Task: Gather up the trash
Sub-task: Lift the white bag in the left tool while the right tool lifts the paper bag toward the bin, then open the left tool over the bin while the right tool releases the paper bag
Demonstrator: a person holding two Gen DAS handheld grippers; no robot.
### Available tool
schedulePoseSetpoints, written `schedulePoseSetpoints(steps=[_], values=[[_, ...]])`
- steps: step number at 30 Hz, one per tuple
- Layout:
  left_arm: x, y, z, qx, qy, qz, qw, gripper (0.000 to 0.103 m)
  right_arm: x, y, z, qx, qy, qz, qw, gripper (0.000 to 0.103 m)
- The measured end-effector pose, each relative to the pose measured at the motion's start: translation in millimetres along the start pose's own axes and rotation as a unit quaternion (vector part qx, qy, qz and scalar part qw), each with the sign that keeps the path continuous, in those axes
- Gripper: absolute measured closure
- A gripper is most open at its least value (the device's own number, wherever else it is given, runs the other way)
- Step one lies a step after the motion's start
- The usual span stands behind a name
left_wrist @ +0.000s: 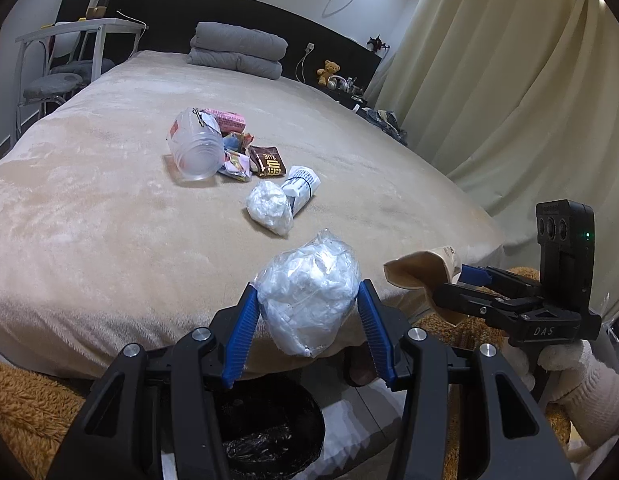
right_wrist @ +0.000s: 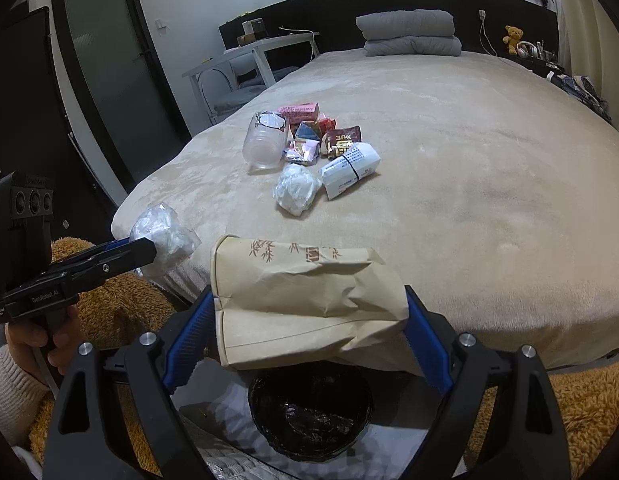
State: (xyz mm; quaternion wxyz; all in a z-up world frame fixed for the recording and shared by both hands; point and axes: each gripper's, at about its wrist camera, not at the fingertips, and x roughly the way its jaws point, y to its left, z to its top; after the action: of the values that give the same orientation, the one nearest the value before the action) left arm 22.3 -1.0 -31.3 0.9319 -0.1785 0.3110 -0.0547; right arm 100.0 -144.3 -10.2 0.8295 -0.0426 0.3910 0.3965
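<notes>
Left tongs [left_wrist: 307, 308] are clenched on a plastic bundle [left_wrist: 309, 292]; right tongs [right_wrist: 309, 320] grasp a paper bag [right_wrist: 305, 300]. Both hang over the bin [right_wrist: 309, 412] at the bed's [right_wrist: 449, 200] near edge.

Beige bed [right_wrist: 469, 160], black headboard [right_wrist: 389, 0], cream curtains [left_wrist: 489, 80], white side table [left_wrist: 81, 26], dark door [right_wrist: 109, 72].

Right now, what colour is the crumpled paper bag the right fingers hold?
Tan crumpled paper bag with brown printed marks; best in the right wrist view.
</notes>
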Motion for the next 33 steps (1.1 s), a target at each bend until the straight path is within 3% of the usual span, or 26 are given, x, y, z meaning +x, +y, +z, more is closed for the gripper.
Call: schedulePoseSetpoints(steps=[12,21,26,33], values=[[23,-4,-28,-0.014,0.077,0.005,0.9969,0.054,19,-1,-26,0.041,0.079,0.025,0.996,0.016],[44,4,-49,-0.043,0.144,0.010,0.9886,0.054,49,-4,-49,0.089,0.160,0.027,0.983,0.016],[58,16,-55,-0.070,0.185,0.026,0.9800,0.054,62,-4,-58,0.109,0.188,0.033,0.976,0.016],[88,28,-74,-0.096,0.262,0.049,0.9591,0.054,86,-11,-66,0.140,0.228,0.028,0.963,0.016]])
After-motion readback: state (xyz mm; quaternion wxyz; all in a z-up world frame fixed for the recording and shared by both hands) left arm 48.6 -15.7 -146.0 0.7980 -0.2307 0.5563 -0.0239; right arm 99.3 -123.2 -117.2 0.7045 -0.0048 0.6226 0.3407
